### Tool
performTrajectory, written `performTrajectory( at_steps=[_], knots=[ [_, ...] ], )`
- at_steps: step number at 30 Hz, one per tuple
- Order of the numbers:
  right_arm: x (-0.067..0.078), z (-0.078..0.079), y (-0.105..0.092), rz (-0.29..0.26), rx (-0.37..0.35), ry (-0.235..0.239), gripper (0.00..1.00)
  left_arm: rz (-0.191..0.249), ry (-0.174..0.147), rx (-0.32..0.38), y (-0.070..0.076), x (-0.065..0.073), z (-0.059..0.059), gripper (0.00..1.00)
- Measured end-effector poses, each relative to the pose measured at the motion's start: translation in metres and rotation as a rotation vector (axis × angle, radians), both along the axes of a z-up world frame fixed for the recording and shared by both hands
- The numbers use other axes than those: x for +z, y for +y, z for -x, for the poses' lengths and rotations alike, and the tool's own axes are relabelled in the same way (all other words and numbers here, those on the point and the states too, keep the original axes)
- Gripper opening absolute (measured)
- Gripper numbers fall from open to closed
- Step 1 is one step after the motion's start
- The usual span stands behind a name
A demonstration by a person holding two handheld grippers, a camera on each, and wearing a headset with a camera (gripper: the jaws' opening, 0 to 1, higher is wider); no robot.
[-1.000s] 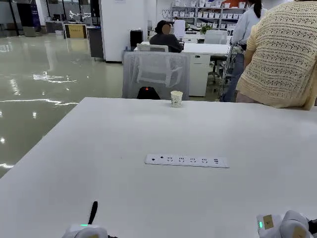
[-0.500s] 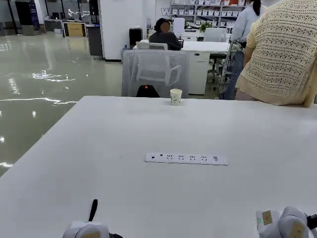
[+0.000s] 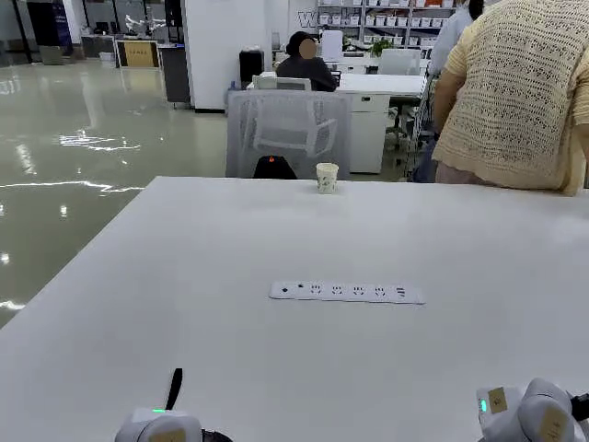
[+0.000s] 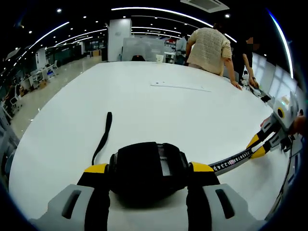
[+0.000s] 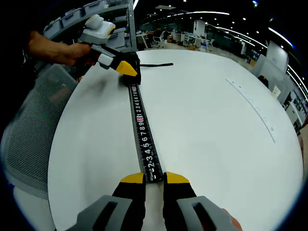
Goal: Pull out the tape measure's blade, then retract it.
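1. Left tongs (image 4: 149, 169) are clamped on the tape measure (image 4: 147, 158), with the black case wedged between the yellow tips. Right tongs (image 5: 154, 179) are pinched on the end of the blade (image 5: 142, 130).
2. In the head view both sit at the bottom edge of the white table (image 3: 276, 230), the left tongs (image 3: 166, 428) at 7 o'clock and the right tongs (image 3: 534, 419) at 5 o'clock.
3. Over the last second I see almost no change there. The two tongs keep about the same spacing, and only the person in the knitted top beyond the table has shifted.
4. I read that as the pull having paused or ended. The blade is out, so retraction looks like the part left to do.
5. The blade is a dark strip with white numerals and some red ones. It runs flat and straight over the table toward 12 o'clock in the right gripper view, up to the left tongs (image 5: 127, 70).
6. In the left gripper view it leaves the case toward 3 o'clock and reaches the right tongs (image 4: 257, 147).
7. A black wrist strap (image 4: 103, 134) trails from the case onto the table.
8. The power strip (image 3: 347, 293) lies well apart from it, toward 12 o'clock in the head view.
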State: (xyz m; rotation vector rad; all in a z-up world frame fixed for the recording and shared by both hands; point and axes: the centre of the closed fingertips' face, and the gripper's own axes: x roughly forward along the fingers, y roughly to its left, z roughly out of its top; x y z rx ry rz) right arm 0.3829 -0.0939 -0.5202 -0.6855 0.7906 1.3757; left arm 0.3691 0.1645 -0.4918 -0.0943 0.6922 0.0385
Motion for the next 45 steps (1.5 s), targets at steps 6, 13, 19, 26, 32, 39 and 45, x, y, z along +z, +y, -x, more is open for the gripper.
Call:
performTrajectory(
  at_steps=[6,13,19,26,32,39,45],
  knots=[
    [0.0,0.0,0.0,0.001,0.0,0.0,0.09,0.005,0.001,0.003,-0.001,0.0,0.0,0.59],
    [0.001,0.001,0.001,0.001,-0.001,0.002,0.09,0.018,0.001,0.004,0.0,0.0,0.001,0.59],
    [0.0,0.0,0.001,0.0,-0.003,0.003,0.09,0.023,0.003,0.007,0.0,0.0,0.0,0.59],
    [0.001,0.0,0.005,-0.007,-0.002,0.008,0.09,0.026,0.012,0.002,0.0,-0.001,0.001,0.59],
    [0.0,-0.001,0.01,-0.009,0.002,0.006,0.09,0.031,0.013,0.004,0.001,-0.001,0.0,0.59],
    [0.0,0.0,0.016,-0.014,0.004,0.009,0.09,0.038,0.015,0.009,0.001,-0.002,0.0,0.59],
    [0.0,0.001,0.028,-0.024,0.012,0.012,0.09,0.042,0.015,0.01,0.002,-0.002,0.0,0.59]
  ],
)
